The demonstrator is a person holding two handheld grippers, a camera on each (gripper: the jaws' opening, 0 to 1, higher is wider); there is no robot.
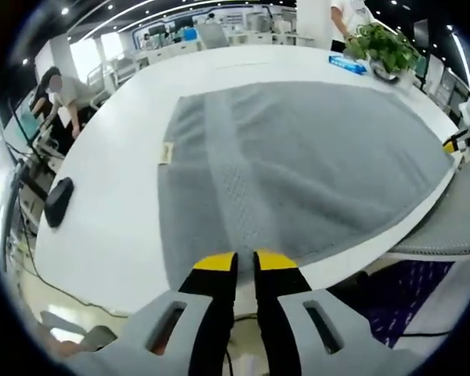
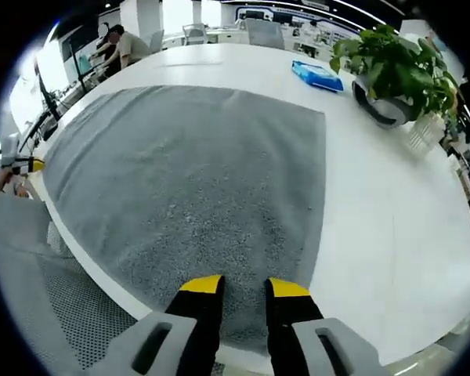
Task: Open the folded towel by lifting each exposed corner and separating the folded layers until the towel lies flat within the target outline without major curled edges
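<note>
The large grey terry towel (image 1: pixel 313 168) lay spread on the round white table (image 1: pixel 117 211), its near edge at the table's rim. In the left gripper view, a small black oblong object (image 1: pixel 58 200), possibly a mouse, sat on the table left of the towel. In the right gripper view, a flat blue packet (image 2: pixel 316 75) and a leafy green potted plant (image 2: pixel 392 66) stood beyond the towel's far right corner, plant right of the packet.

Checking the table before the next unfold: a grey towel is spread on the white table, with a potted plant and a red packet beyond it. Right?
Not quite: the packet is blue, not red, as the right gripper view shows. The rest holds: the grey towel is spread on the white table, with the potted plant beyond it.
</note>
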